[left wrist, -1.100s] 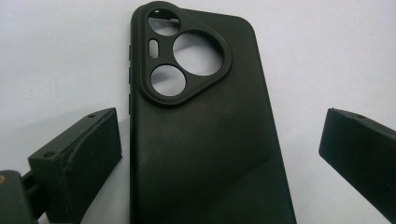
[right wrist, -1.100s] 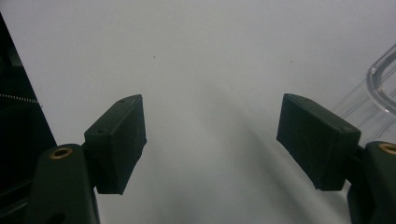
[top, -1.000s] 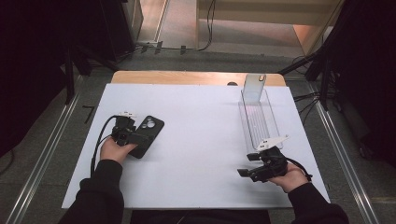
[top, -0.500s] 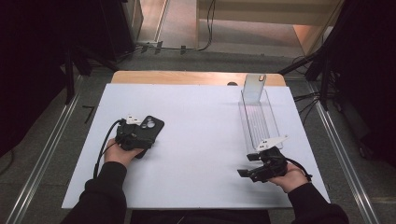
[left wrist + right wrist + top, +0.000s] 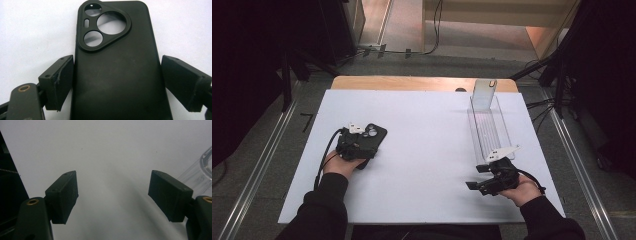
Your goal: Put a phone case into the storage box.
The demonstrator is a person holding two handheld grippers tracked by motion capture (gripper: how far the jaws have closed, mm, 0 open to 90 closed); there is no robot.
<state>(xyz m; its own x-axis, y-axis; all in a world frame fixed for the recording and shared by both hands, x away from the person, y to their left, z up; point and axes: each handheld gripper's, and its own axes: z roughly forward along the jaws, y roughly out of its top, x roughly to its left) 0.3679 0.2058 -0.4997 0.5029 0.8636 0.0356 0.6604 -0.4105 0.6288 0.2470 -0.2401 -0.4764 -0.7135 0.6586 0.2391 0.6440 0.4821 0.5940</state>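
Left claw [image 5: 117, 82] stands spread around the black phone case [image 5: 117, 70], one jaw on each long side; the left jaw is just at the edge, the right jaw has a small gap. The case lies flat on the white desk [image 5: 427, 150], camera cut-out away from you. It looks empty, so I judge it light, a bit soft and easy to bend; take it at the middle of the long edges and press gently. Your right claw [image 5: 112, 192] is also spread and holds nothing, beside the clear plastic tray [image 5: 487, 125].
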